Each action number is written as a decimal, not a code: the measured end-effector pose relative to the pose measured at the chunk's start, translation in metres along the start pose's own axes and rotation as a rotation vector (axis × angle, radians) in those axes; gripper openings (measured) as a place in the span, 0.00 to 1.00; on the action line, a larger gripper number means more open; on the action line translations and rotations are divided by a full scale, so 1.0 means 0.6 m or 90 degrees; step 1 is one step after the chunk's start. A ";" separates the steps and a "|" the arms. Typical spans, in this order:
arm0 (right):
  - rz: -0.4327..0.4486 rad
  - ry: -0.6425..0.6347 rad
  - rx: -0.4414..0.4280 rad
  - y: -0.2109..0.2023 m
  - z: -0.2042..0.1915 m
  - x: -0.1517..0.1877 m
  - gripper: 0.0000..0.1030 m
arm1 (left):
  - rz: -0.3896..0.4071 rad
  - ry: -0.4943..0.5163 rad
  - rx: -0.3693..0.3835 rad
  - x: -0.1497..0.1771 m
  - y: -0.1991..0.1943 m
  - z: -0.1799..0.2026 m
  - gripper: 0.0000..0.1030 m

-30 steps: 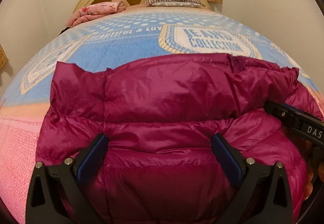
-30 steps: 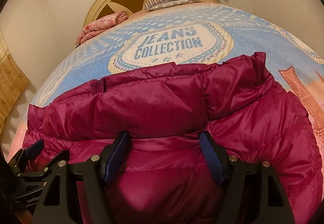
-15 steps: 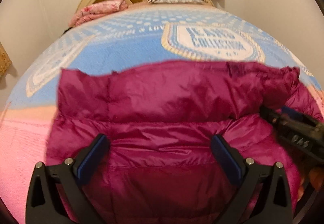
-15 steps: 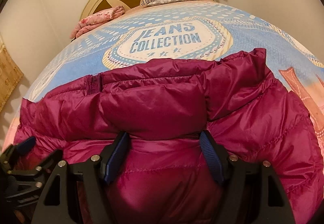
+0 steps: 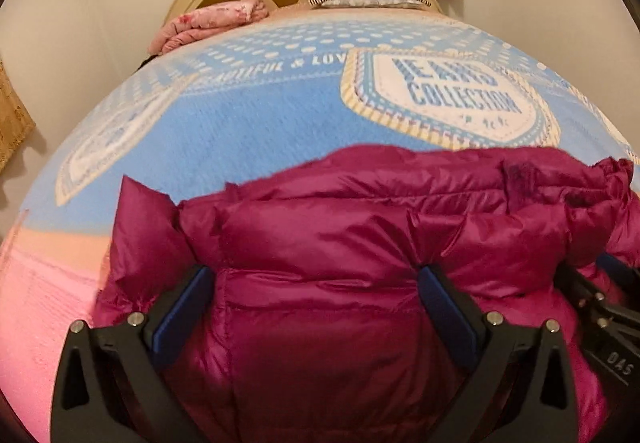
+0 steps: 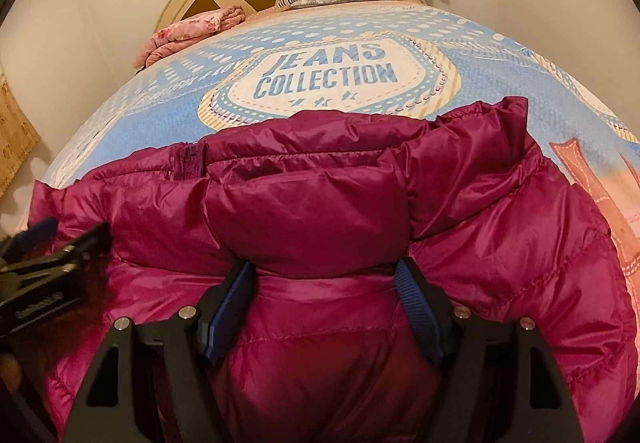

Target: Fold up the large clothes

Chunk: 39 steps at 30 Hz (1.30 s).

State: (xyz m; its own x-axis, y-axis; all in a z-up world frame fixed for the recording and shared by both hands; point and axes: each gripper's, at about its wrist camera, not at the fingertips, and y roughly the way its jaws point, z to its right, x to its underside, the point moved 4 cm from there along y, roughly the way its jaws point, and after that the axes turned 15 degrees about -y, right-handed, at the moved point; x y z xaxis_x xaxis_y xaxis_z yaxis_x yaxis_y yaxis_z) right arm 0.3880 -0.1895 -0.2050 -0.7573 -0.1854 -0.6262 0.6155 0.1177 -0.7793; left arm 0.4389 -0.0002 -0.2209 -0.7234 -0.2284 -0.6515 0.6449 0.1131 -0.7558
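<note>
Left wrist view: left gripper [image 5: 316, 297] spread wide over magenta puffer jacket [image 5: 360, 243] lying folded on the blue-and-pink bedspread [image 5: 240, 115]; right wrist view: right gripper [image 6: 326, 293] likewise released, jaws apart, puffy fabric bulging between them.

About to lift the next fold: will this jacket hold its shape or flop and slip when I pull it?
The jacket will probably flop: it sags and creases around both grippers. Its shiny shell looks slippery, so the folded layers may slide apart. The puffy quilting suggests it is light and may spring back open on the bedspread.
</note>
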 end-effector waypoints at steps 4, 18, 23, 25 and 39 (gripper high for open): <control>-0.003 -0.003 0.005 0.001 -0.001 0.000 0.72 | -0.015 -0.008 0.011 -0.001 0.009 -0.002 1.00; -0.009 -0.013 0.021 0.002 -0.006 -0.001 0.73 | -0.022 0.002 -0.008 0.001 0.006 0.006 1.00; -0.007 -0.017 0.021 0.003 -0.006 -0.001 0.74 | -0.016 -0.004 0.001 0.007 -0.044 0.007 1.00; -0.005 -0.016 0.020 0.002 -0.005 0.000 0.74 | 0.000 -0.012 0.028 0.014 -0.075 0.007 1.00; -0.003 -0.018 0.023 0.001 -0.005 0.000 0.74 | -0.003 0.011 0.006 0.065 -0.050 0.018 1.00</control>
State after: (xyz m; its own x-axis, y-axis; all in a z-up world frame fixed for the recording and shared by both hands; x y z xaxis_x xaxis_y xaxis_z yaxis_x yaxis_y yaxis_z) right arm 0.3880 -0.1861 -0.2057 -0.7546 -0.2129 -0.6207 0.6193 0.0817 -0.7809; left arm 0.3940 -0.0232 -0.2233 -0.7307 -0.2118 -0.6490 0.6437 0.1029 -0.7583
